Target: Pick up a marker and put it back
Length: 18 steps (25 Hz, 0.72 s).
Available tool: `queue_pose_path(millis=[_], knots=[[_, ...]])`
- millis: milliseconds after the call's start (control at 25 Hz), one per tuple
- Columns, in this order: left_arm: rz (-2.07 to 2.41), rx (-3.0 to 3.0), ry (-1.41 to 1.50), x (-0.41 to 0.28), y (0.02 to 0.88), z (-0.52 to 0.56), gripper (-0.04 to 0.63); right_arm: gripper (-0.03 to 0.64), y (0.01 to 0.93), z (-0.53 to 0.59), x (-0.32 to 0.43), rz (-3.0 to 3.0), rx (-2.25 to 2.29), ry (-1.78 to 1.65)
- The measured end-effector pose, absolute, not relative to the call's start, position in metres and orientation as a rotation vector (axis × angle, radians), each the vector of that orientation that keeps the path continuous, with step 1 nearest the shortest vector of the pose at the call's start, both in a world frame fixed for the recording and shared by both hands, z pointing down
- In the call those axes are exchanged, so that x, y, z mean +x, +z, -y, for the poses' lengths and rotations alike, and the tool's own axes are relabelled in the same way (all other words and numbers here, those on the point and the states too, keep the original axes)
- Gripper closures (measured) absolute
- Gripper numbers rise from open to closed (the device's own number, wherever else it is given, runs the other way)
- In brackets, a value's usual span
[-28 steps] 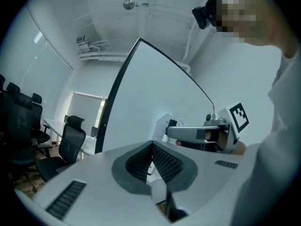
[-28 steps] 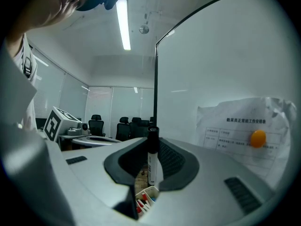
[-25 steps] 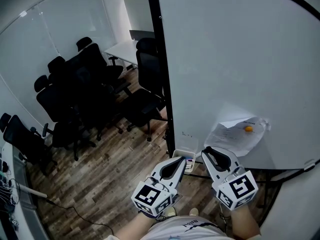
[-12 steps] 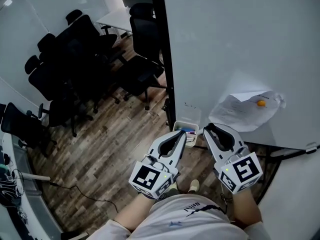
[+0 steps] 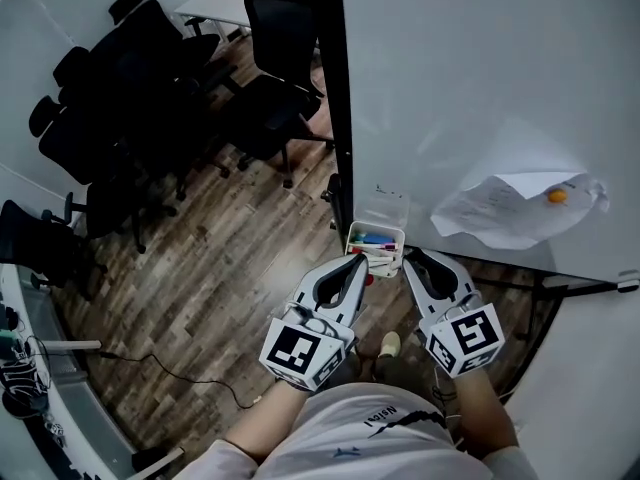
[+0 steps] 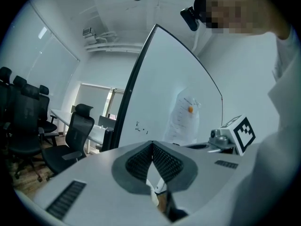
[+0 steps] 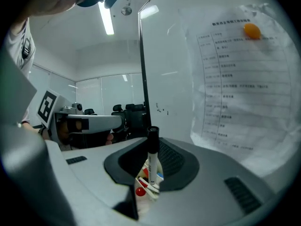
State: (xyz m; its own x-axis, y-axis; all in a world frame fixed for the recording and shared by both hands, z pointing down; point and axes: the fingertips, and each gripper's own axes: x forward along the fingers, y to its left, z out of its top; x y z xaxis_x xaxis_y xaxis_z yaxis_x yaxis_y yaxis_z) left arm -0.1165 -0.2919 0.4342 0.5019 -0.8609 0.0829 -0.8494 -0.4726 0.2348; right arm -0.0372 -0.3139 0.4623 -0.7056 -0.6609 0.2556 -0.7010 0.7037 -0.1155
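1. Marker [image 7: 151, 163], white-bodied with black cap, stands upright, clamped between the pads of right gripper [image 7: 153, 145], just above white marker tray [image 5: 350, 238].
2. Right gripper view shows that grip; head view shows left gripper [image 5: 359, 259], jaws together and empty, beside the tray.

The marker [image 7: 151, 161] has a white barrel and a black cap, cap end up. It stands upright, pinched between the jaws of my right gripper [image 5: 410, 258], with the cap poking above the pads. Its lower end hangs just over the red- and blue-capped pens in the white box [image 5: 351, 240] at the foot of the whiteboard. I cannot tell whether it touches them. In the head view it is too small to pick out.
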Motion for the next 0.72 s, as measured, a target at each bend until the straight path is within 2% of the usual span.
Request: queue_pose_path(millis=[720], knots=[[1.356, 2.496, 0.036, -0.123, 0.511, 0.302, 0.584, 0.543, 0.593, 0.325, -0.049, 2.565, 1.215, 0.344]])
